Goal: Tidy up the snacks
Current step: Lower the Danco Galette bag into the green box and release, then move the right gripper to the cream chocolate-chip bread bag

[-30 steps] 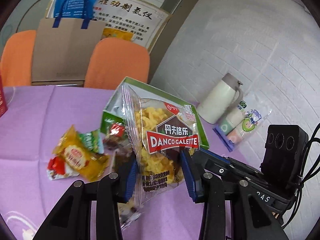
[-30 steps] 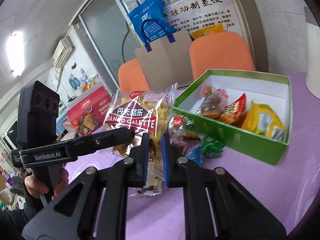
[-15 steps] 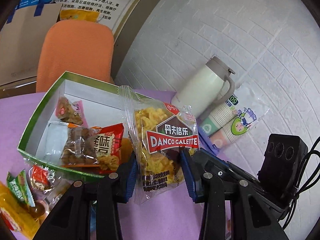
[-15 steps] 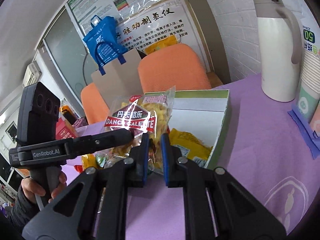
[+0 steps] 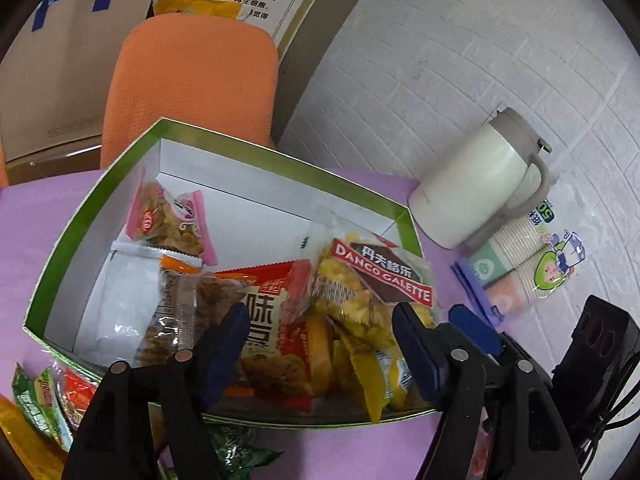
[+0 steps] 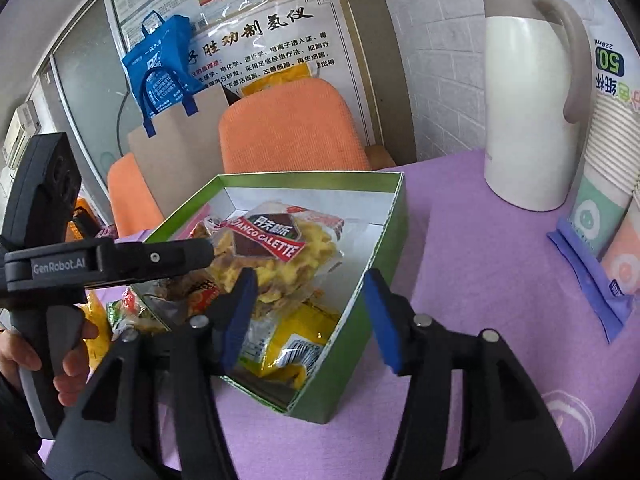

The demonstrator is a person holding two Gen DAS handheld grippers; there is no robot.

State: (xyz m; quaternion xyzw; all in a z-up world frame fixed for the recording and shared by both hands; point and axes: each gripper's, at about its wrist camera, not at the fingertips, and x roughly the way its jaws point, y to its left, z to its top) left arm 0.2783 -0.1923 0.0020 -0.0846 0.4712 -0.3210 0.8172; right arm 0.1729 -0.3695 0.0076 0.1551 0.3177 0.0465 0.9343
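The clear Danco Galette cookie bag (image 5: 372, 280) lies inside the green box (image 5: 248, 152), on top of other snack packs; it also shows in the right wrist view (image 6: 276, 252). The box (image 6: 396, 216) holds a red pack (image 5: 272, 320), a pink-edged pack (image 5: 168, 224) and yellow packs (image 6: 296, 340). My left gripper (image 5: 320, 340) is open and empty over the box's near edge. My right gripper (image 6: 310, 316) is open and empty just above the box. The left gripper's finger (image 6: 160, 258) reaches across the box.
A white thermos jug (image 5: 476, 188) and sleeves of paper cups (image 5: 524, 264) stand right of the box on the purple tablecloth (image 6: 480, 280). Loose green and yellow snack packs (image 5: 36, 408) lie left of the box. Orange chairs (image 6: 288, 128) stand behind the table.
Both grippers carried the cookie bag over the green box, then opened. The bag dropped out of them and now lies in the box.
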